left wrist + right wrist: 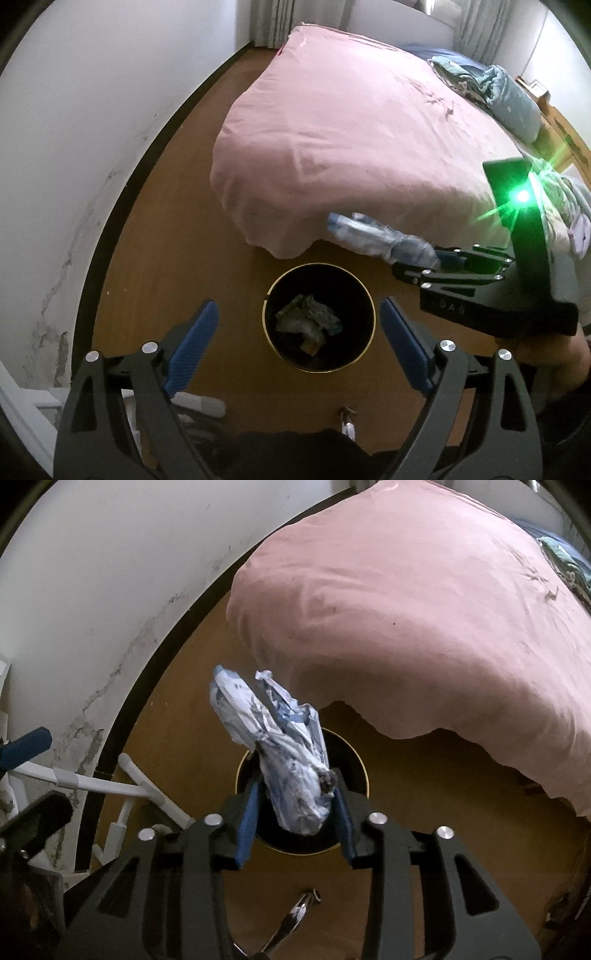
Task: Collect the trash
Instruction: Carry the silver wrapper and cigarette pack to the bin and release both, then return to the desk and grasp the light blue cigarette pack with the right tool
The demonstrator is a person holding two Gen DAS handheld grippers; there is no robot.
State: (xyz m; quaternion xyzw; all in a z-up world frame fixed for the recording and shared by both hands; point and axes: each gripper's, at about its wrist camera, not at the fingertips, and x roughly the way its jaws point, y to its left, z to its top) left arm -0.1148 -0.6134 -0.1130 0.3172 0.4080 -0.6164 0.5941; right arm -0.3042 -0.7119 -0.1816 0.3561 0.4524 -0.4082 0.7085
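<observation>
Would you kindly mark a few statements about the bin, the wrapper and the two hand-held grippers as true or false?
1. The left hand-held gripper is empty. True.
2. The crumpled wrapper lies on the bed. False: it sits between the right hand-held gripper's fingers, above the bin.
3. The bin already holds trash. True.
4. The bedspread is green. False: it is pink.

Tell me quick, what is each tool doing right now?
Left tool: open, empty, above the trash bin.
Right tool: crumpled blue-and-white wrapper between its pads over the bin; whether it is gripped cannot be told.
</observation>
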